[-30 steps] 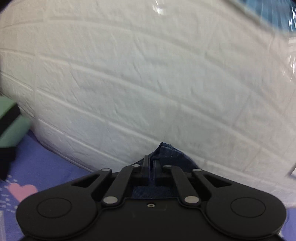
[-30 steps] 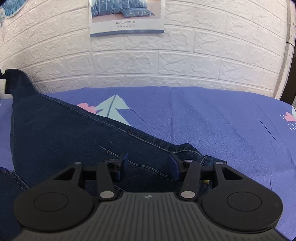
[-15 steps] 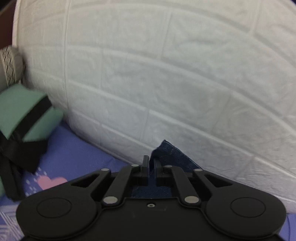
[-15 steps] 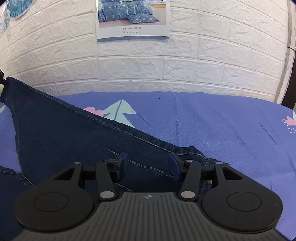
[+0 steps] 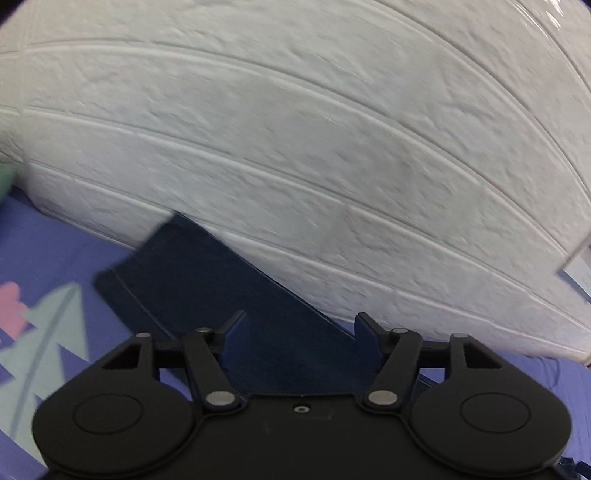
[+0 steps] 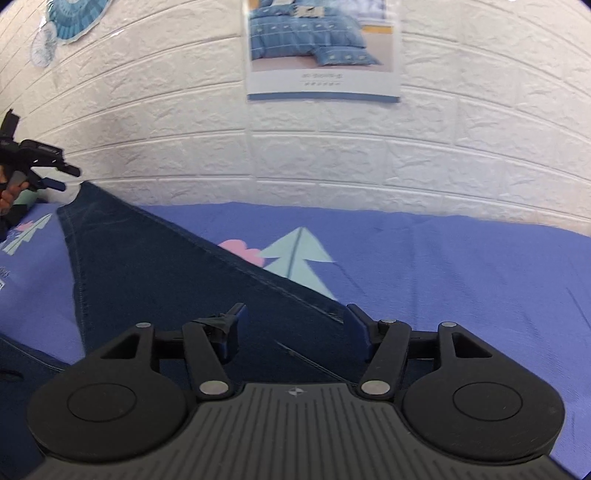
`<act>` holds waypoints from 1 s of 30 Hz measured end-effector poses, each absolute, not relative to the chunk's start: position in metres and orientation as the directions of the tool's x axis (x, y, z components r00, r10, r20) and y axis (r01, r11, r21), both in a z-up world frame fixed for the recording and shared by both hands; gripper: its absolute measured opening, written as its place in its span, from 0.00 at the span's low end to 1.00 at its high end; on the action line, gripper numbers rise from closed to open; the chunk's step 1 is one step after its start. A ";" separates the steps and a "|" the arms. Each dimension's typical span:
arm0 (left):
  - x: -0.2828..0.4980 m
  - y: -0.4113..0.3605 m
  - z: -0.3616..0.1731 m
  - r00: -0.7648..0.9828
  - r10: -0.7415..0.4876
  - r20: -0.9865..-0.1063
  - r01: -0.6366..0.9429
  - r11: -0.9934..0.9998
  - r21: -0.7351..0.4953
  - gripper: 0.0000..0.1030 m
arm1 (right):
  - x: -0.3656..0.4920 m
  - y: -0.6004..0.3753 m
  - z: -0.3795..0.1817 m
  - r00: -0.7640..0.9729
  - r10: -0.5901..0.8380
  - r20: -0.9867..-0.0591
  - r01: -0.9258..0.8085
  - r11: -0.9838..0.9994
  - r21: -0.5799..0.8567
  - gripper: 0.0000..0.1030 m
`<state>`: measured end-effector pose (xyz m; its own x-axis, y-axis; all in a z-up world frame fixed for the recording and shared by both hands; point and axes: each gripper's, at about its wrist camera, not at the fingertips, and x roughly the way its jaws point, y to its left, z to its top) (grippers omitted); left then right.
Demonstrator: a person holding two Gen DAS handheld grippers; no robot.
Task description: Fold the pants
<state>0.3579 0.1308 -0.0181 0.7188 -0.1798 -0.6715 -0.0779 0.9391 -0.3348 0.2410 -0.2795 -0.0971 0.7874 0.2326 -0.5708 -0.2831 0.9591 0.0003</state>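
The dark blue jeans lie spread on the purple bedsheet, one leg reaching diagonally to the wall. The end of that leg rests on the sheet, its far corner leaning on the wall. My left gripper hovers over it with its jaws opening wide; denim shows in the gap between them, but the pads do not press it. In the right wrist view the left gripper hangs just left of the leg's tip. My right gripper is above the jeans, jaws opening, holding nothing.
A white brick-pattern wall runs right behind the bed, with a bedding poster and a blue fan decoration on it. A green cushion shows at the left edge. A person's hand holds the left gripper.
The left gripper went from shut on the leg's end to wide open, and the leg dropped onto the sheet by the wall. The right gripper's jaws widened and it lifted off the denim a little.
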 end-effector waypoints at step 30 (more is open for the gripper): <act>0.385 0.011 -0.039 0.613 -0.404 -0.679 0.477 0.874 -0.090 1.00 | 0.289 -0.265 -0.101 0.612 0.392 -0.687 -0.508 0.861 0.038 0.98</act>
<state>0.3850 0.0111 -0.0391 0.6126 -0.4041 -0.6793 0.4772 0.8742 -0.0897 0.2892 -0.2649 -0.1008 0.6122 0.3918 -0.6868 -0.5079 0.8606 0.0382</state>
